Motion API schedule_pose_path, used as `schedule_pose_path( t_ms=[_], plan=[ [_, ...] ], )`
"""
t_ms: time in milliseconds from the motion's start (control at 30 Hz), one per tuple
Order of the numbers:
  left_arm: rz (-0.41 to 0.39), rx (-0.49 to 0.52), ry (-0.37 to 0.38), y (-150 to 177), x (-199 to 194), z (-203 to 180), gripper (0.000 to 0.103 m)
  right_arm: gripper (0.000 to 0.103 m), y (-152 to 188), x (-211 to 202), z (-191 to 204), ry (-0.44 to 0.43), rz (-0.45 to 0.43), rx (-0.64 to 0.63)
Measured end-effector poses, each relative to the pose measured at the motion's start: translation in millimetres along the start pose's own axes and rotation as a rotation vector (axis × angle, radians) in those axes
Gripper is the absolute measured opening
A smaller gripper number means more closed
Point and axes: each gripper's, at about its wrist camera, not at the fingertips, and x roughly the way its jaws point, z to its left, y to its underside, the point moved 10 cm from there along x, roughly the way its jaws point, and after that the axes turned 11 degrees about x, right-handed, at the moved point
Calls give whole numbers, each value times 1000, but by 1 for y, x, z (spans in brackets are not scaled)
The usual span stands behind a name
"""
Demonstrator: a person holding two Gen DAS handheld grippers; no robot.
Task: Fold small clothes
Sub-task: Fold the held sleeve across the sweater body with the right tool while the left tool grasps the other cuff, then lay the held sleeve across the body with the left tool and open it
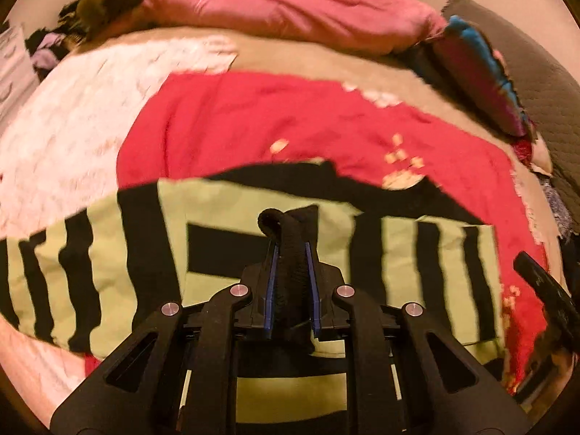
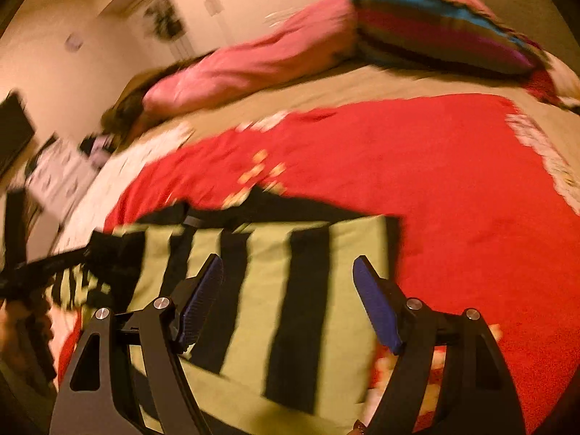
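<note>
Striped garment (image 1: 108, 261) lay on the red blanket (image 1: 253, 123): soft, light, limp (best pinched at hems). Left gripper (image 1: 293, 253) jaws pinched its black edge; right gripper (image 2: 286, 282) jaws spread above it.

We see a bed (image 2: 326, 83) under warm yellowish light, spread with a red blanket (image 2: 453, 181). A pink pillow (image 1: 290, 14) and a striped pillow (image 2: 435, 40) lie along its far side. Beyond, a pale wall (image 2: 72, 83) meets white doors (image 2: 235, 3).
</note>
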Motion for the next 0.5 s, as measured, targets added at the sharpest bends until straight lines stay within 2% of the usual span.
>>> schedule_pose_path(
  t_ms=[100, 200, 300, 333, 400, 467, 500],
  plan=[
    [10, -38, -28, 11, 1, 18, 14, 73, 16, 15, 14, -11, 67, -55],
    [-32, -48, -105, 9, -16, 39, 17, 73, 34, 34, 4, 94, 154, -105],
    [-82, -13, -218, 4, -39, 49, 18, 73, 42, 44, -15, 185, 195, -109],
    [-104, -5, -219, 2, -45, 45, 18, 73, 41, 45, -18, 184, 199, -97],
    [-105, 19, -173, 1, -43, 31, 19, 73, 40, 44, -18, 167, 196, -71],
    [-79, 70, -136, 4, -29, 11, 24, 73, 39, 44, -14, 149, 192, -74],
    [-61, 101, -144, 6, -21, 4, 24, 73, 41, 45, -11, 139, 198, -79]
  ],
)
